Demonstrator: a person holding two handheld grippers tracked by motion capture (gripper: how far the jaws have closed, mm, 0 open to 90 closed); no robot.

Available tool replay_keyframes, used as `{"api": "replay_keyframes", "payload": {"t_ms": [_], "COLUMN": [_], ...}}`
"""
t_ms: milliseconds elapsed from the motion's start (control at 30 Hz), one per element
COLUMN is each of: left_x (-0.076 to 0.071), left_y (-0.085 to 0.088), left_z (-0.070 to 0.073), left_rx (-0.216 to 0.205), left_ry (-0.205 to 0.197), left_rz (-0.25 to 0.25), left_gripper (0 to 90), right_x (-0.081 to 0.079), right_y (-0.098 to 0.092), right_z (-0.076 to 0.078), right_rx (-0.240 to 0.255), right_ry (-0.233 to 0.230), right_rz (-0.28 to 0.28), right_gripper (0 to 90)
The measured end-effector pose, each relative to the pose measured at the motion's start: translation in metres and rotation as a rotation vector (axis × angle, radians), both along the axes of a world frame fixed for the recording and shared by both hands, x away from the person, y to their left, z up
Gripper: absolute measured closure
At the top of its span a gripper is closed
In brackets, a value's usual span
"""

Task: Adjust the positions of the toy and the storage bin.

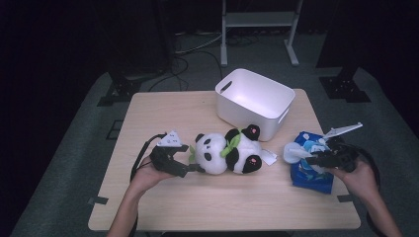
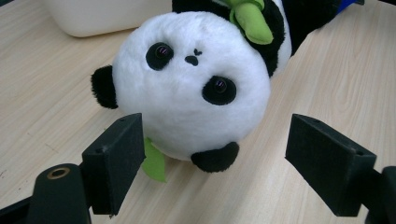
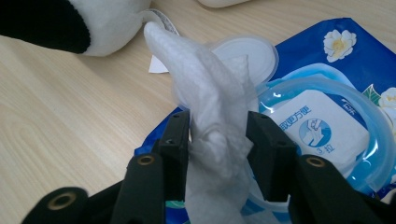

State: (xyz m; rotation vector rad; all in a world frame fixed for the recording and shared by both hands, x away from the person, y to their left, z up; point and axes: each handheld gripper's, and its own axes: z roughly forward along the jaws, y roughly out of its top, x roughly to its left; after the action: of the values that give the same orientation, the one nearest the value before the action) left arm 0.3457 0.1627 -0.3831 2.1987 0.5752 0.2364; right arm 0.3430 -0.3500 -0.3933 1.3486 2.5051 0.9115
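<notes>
While the left tongs [image 2: 212, 158] stand open around the head of the plush black-and-white panda [image 1: 228, 149] at mid-frame on the light wooden desk [image 1: 197, 202], the right tongs [image 3: 217, 140] pinch a white wet wipe [image 3: 205, 98] rising from the blue wipe packet [image 1: 311, 170] at right. Behind, the white plastic bin [image 1: 257, 101] holds nothing visible.

The high view is dim, its corners and upper edge sinking into near black, while the table [image 1: 207, 197] at centre is evenly lit from above with soft, faint shadows. Both gripper views are brighter and sharp at mid-distance; the nearest black parts along their bottom edges are slightly soft.
</notes>
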Motion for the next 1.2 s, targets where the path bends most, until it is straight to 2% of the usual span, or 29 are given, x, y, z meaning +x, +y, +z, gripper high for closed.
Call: {"api": "replay_keyframes", "payload": {"t_ms": [333, 533, 667, 967, 1200], "left_x": [-0.001, -0.001, -0.001, -0.002, -0.002], "left_y": [0.000, 0.002, 0.004, 0.012, 0.017], "left_z": [0.004, 0.005, 0.004, 0.002, 0.002], "left_rx": [-0.010, -0.014, -0.011, -0.010, -0.018], "left_ry": [-0.005, -0.004, -0.003, 0.005, 0.005], "left_rz": [0.002, 0.006, 0.009, 0.028, 0.039], "left_gripper": [17.9, 17.9, 17.5, 17.2, 17.2], "right_x": [-0.010, -0.010, -0.010, -0.001, 0.014], "right_y": [0.001, 0.016, 0.037, 0.096, 0.146], "right_z": [0.013, 0.029, 0.039, 0.050, 0.057], "right_rx": [0.013, 0.001, 0.021, 0.060, 0.053], "right_ry": [-0.015, -0.036, -0.048, -0.063, -0.074], "right_rz": [0.034, 0.083, 0.148, 0.319, 0.433], "right_gripper": [57.4, 57.5, 57.7, 57.3, 56.8]}}
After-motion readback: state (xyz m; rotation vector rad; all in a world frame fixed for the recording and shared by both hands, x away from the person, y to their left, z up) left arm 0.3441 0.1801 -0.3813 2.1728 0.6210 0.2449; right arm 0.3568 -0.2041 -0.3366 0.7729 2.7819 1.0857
